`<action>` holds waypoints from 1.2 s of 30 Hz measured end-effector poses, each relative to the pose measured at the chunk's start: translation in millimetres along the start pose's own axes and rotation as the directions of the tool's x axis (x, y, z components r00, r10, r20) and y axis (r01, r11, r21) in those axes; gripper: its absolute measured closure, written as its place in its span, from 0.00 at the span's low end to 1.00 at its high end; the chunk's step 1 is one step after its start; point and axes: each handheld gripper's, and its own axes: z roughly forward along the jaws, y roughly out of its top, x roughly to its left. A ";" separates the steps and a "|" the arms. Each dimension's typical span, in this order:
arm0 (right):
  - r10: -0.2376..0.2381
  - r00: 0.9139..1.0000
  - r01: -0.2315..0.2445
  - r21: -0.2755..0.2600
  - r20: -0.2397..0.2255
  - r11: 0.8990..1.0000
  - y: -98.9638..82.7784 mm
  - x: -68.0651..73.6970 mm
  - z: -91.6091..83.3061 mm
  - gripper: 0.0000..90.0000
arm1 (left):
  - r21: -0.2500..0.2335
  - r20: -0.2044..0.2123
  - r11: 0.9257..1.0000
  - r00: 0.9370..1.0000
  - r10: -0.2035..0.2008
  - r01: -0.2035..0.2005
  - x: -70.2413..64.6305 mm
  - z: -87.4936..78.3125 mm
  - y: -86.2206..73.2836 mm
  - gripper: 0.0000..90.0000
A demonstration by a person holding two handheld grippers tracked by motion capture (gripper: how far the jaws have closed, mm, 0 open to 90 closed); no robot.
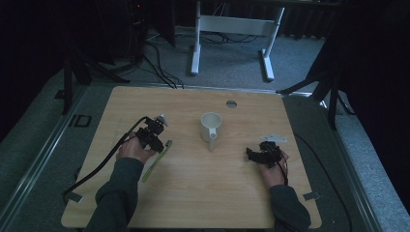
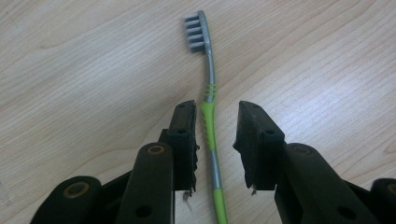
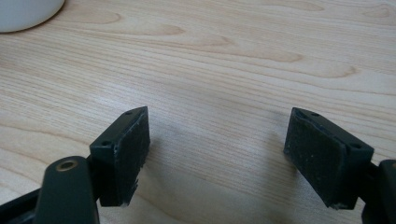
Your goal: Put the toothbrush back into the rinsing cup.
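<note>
One toothbrush (image 2: 211, 112), one mug (image 1: 211, 126), one wooden table (image 1: 193, 203), two grippers, one in each of my hands. The toothbrush is green-handled with a grey neck and grey bristle head; it lies flat on the table's left half, just right of my left hand, handle end nearer me and head pointing away. The mug is white, upright, near the table's middle, its handle turned toward my side; its rim edge also shows at the far left corner of the right gripper view. My left gripper (image 2: 215, 135) sits low over the toothbrush, jaws partly spread with the handle running up between them. In the left gripper view the handle lies closer to the left-hand pad than to the other, and there is a clear gap on the right-hand side; whether the left-hand pad grazes the handle I cannot tell. The pads are not squeezing it; the brush rests on the wood. My right gripper (image 3: 217, 154) is on the table's right half, well apart from the mug and the toothbrush, jaws spread wide over bare wood, nothing between them. A small round grommet (image 1: 231, 103) sits in the tabletop at its far edge, beyond the mug.
</note>
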 end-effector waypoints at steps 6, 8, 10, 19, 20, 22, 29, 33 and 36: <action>-0.001 1.000 0.001 0.000 0.000 1.000 0.0 0.0 0.0 0.24 | 0.009 0.000 1.000 1.000 -0.005 0.005 -0.3 2.2 0.9 0.76; 0.000 1.000 0.000 0.000 0.000 1.000 0.0 0.0 0.0 0.24 | 0.016 -0.002 1.000 1.000 -0.002 0.002 -0.6 3.8 1.7 0.76; -0.001 1.000 0.001 0.000 0.000 1.000 0.0 0.0 0.0 0.24 | 0.019 -0.002 1.000 1.000 -0.003 0.003 -1.0 4.9 2.1 0.76; -0.001 1.000 0.001 0.000 0.000 1.000 0.0 -0.1 0.0 0.24 | 0.028 -0.009 1.000 1.000 0.000 0.000 -1.6 7.7 2.9 0.77; -0.001 1.000 0.001 0.000 0.000 1.000 0.0 0.0 0.0 0.24 | 0.029 -0.009 1.000 1.000 0.000 0.000 -1.7 8.0 3.0 0.77; 0.000 1.000 0.000 0.000 0.000 1.000 0.0 0.0 0.0 0.24 | 0.030 -0.009 1.000 1.000 -0.001 0.001 -2.0 8.7 3.1 0.77; 0.000 1.000 0.000 0.000 0.000 1.000 0.0 0.0 0.0 0.24 | 0.033 -0.014 0.999 1.000 0.004 -0.004 -3.1 11.1 3.6 0.77; -0.001 1.000 0.001 0.000 0.000 1.000 0.0 -0.1 0.0 0.24 | 0.037 -0.017 0.999 1.000 0.003 -0.003 -4.0 12.9 3.9 0.77; -0.001 1.000 0.001 0.000 0.000 1.000 0.0 -0.1 0.0 0.24 | 0.046 -0.021 0.999 1.000 0.007 -0.006 -5.0 15.1 4.2 0.77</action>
